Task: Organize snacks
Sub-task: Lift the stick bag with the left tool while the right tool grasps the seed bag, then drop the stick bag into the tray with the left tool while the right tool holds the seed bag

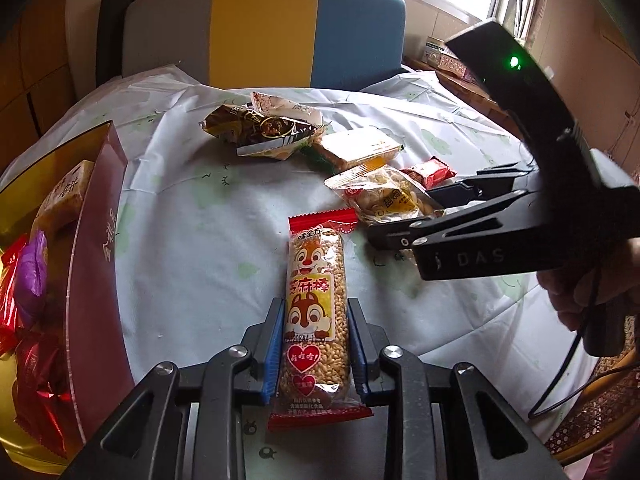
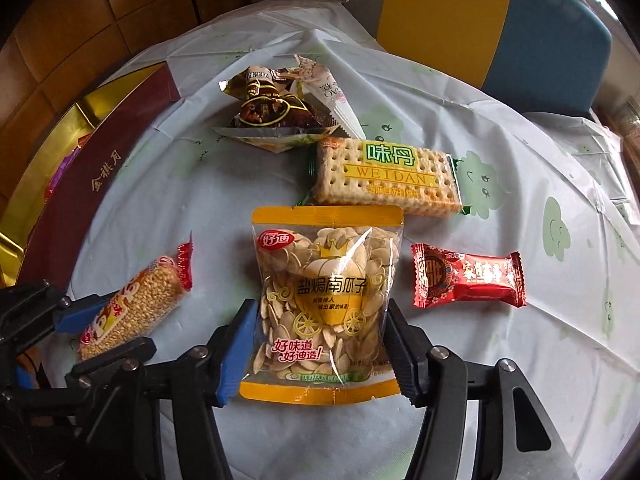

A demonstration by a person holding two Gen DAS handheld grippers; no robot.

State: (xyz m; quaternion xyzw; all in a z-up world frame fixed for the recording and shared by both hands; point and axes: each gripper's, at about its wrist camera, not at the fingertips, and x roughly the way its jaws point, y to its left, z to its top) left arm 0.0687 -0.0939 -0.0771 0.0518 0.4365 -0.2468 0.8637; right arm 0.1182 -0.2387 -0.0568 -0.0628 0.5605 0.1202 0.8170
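Left gripper (image 1: pixel 316 344): fingers closed on the sesame stick (image 1: pixel 316 316), blue pads pressing its two long sides near the lower half; the stick points away from the camera, its red end seal toward the middle of the bench.
Right gripper (image 2: pixel 322 344): fingers astride the seed bag (image 2: pixel 326 304), one at each side edge; pads look to be at the bag's edges, but whether they press it I cannot tell.
Seed bag: lies flat on the bench, yellow top seal away from the camera, between the sesame stick and the red candy (image 2: pixel 468 276).
Cracker pack (image 2: pixel 386 178): flat on the bench just beyond the seed bag, its near edge close to the bag's top seal.
Wrapper pile (image 2: pixel 276 108): dark brown and white packets heaped together past the cracker pack.
Red candy: alone, right of the seed bag in the right wrist view, apart from it.
Gift box (image 1: pixel 96 248): maroon wall, gold inside, at the left edge of the bench; holds a pale cake packet, purple and red wrapped sweets.
Bench (image 1: pixel 192 240): covered with a pale cloth printed with green shapes.
Chair (image 1: pixel 264 28): grey, yellow and blue back behind the bench.
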